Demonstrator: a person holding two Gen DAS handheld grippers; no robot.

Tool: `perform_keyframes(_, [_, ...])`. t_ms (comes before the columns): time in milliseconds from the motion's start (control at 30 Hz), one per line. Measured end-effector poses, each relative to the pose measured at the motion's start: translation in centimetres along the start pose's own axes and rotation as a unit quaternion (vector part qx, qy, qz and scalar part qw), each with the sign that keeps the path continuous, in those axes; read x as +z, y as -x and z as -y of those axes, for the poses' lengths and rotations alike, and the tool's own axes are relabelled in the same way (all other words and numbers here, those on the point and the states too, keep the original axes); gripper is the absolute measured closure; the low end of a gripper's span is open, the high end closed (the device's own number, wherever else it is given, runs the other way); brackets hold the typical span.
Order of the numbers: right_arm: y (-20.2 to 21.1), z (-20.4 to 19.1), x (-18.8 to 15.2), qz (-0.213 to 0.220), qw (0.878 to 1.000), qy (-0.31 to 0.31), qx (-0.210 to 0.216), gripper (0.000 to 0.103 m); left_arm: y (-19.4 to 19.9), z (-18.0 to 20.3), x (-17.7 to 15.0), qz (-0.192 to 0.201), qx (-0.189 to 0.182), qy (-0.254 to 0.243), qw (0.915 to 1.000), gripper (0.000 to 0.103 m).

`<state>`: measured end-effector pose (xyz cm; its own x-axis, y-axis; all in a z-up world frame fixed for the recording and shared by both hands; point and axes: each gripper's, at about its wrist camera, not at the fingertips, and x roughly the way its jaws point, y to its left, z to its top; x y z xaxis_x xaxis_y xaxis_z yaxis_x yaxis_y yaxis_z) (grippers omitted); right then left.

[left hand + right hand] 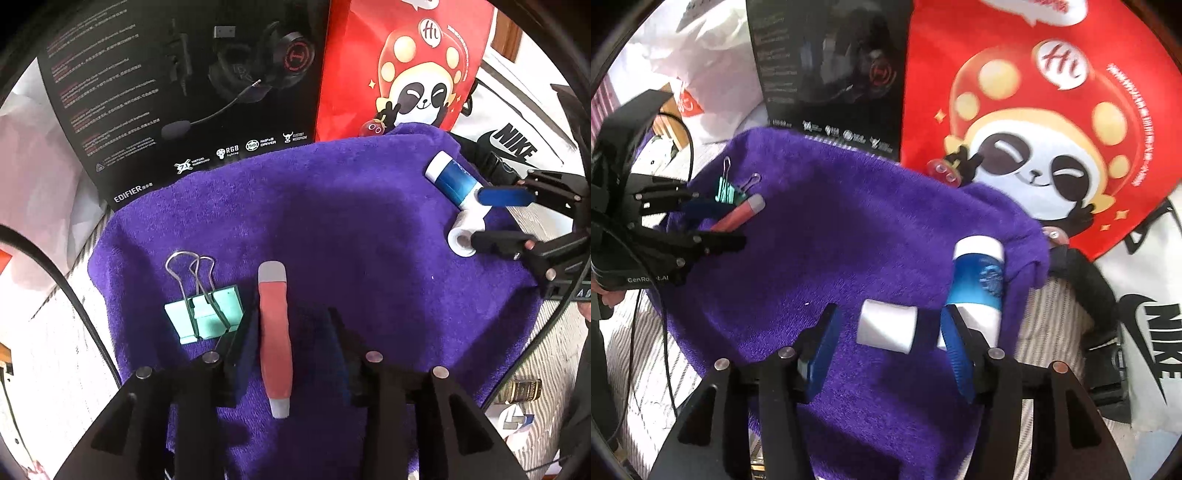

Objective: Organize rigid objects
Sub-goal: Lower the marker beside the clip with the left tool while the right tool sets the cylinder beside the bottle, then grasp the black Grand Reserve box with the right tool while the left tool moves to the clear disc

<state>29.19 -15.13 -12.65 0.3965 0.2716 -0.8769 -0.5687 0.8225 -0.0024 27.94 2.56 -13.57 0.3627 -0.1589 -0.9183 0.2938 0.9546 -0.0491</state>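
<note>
Now your left gripper (291, 332) sits low centre of its view, jaws spread wide on either side of the pink pen (275, 339) lying on the purple towel (332, 221), not pinching it; the green binder clip (203, 314) lies just left of it; your right gripper (886, 339) is also wide apart around the white cap (886, 326) of the blue-and-white tube (979, 280) at lower right, perhaps touching one pad; a headset box (166, 92) and red panda bag (399, 66) stand behind.

Striped bedding (1049, 314), bright daylight
</note>
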Motion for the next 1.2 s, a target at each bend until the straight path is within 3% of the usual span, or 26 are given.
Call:
perform_keyframes(400, [5.9, 2.1, -1.3, 0.052, 0.997, -0.043, -0.025, 0.047, 4.8, 1.1, 0.6, 0.042, -0.014, -0.019, 0.9988, 0.068])
perform_keyframes(633, [9.5, -0.5, -6.4, 0.056, 0.997, -0.048, -0.004, 0.047, 6.5, 1.3, 0.6, 0.057, -0.023, -0.02, 0.9979, 0.065])
perform_keyframes(933, [8.7, -4.7, -14.4, 0.03, 0.999, -0.037, 0.026, 0.047, 10.3, 4.3, 0.0, 0.089, -0.019, -0.052, 0.9945, 0.062])
perform_keyframes(1200, [6.6, -6.6, -16.3, 0.009, 1.0, 0.013, 0.017, 0.052, 13.5, 6.4, -2.3, 0.106, -0.011, -0.056, 0.9927, 0.059])
